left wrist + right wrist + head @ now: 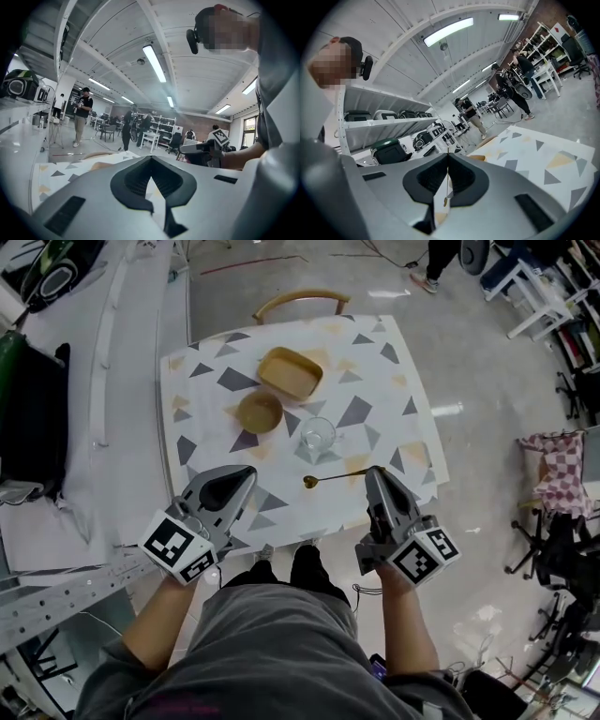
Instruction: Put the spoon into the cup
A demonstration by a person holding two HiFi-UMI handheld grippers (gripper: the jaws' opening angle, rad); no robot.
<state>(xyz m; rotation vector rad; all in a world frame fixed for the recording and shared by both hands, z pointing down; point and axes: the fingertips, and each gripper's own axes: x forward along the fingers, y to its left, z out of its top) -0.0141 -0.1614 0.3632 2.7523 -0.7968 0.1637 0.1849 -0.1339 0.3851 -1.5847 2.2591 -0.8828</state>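
Note:
A gold spoon (pixel 330 477) is held by the tip of its handle in my right gripper (pixel 373 472), which is shut on it; the spoon's bowl points left, over the table's near edge. In the right gripper view the spoon (pixel 448 185) shows as a thin line running between the closed jaws of the right gripper (pixel 448 154). The clear glass cup (pixel 317 437) stands upright on the table, just beyond the spoon. My left gripper (pixel 248 471) hovers at the near-left edge, shut and empty; in its own view the left gripper (pixel 151 158) has nothing between its jaws.
The patterned table (pixel 375 381) also carries a round wooden bowl (pixel 260 412) left of the cup and a tan rectangular tray (pixel 291 372) behind it. A wooden chair (pixel 300 301) stands at the far side. Shelving runs along the left.

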